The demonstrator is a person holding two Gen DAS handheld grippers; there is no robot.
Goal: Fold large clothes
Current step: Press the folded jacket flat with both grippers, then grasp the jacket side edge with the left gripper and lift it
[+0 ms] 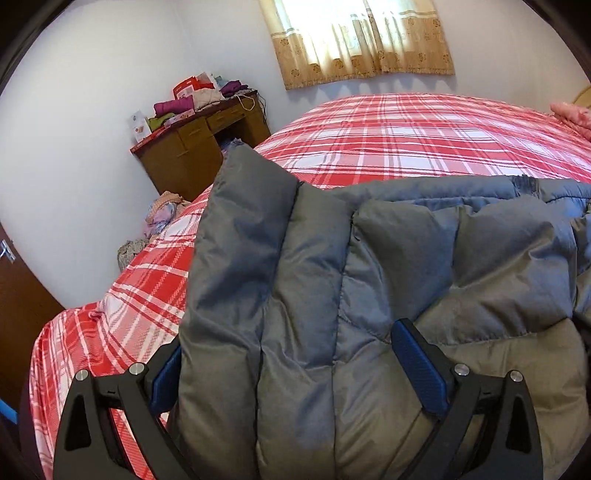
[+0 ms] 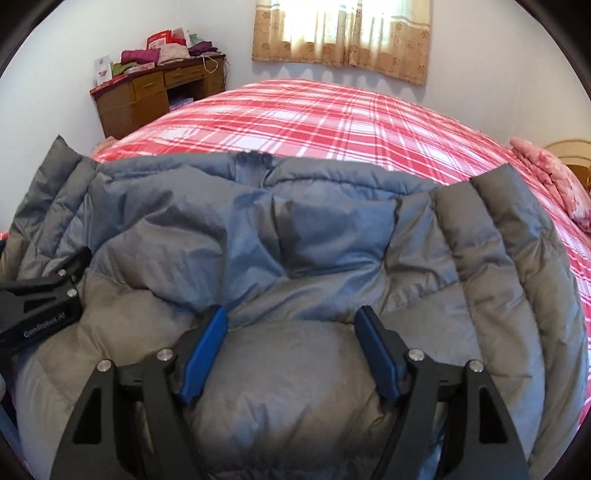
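On the plaid bed [image 2: 332, 122], only the right view shows the jacket's [image 2: 295, 229] whole, perhaps torn, collar.

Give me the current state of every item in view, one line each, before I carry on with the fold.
Grey puffer jacket: bunched on the bed, partly folded.
Left claw: wide, jacket between its pads; grip unclear.
Right claw: wide, jacket bulging between its pads; grip unclear.
Plaid bedsheet: spread flat.
Curtain: drawn, backlit.
Wooden desk: piled with folded clothes.
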